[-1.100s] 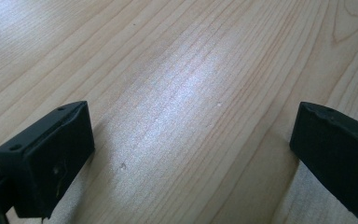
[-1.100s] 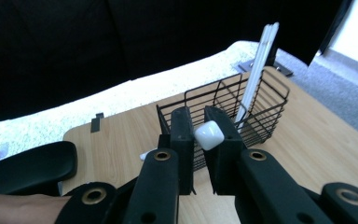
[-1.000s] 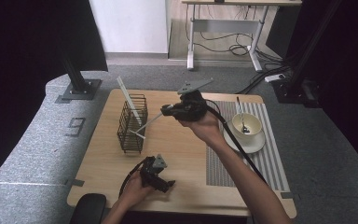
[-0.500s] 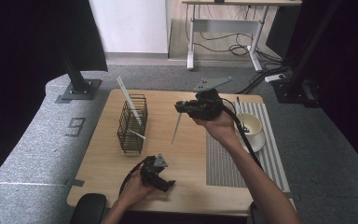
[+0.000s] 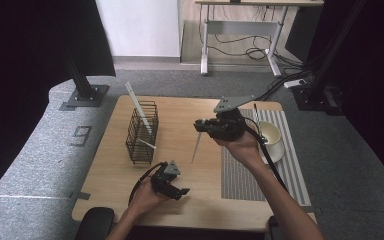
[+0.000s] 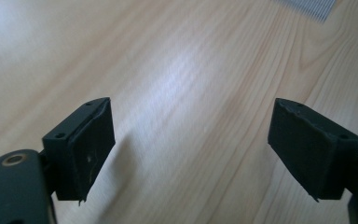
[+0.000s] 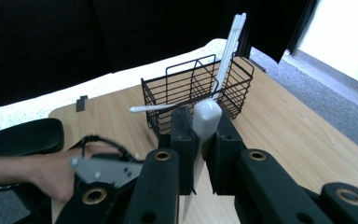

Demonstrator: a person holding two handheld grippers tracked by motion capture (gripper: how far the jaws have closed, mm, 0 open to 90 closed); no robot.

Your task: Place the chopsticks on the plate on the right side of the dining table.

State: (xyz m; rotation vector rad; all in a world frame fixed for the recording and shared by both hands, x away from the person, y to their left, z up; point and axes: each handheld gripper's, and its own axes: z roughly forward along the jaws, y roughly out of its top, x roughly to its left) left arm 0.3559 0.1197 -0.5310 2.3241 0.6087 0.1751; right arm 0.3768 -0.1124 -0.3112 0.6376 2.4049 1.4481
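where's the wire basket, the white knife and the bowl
wire basket (image 5: 141,135), high view, on its front mesh wall
white knife (image 7: 206,119), right gripper view, on its handle end above the jaws
bowl (image 5: 275,134), high view, on its right rim

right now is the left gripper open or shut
Open: the left gripper has its jaws standing wide apart over the bare table, nothing between them.

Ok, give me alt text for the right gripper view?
The right hand-held gripper is shut on a white utensil, aimed toward a black wire basket on the wooden table. White sticks lean inside the basket.
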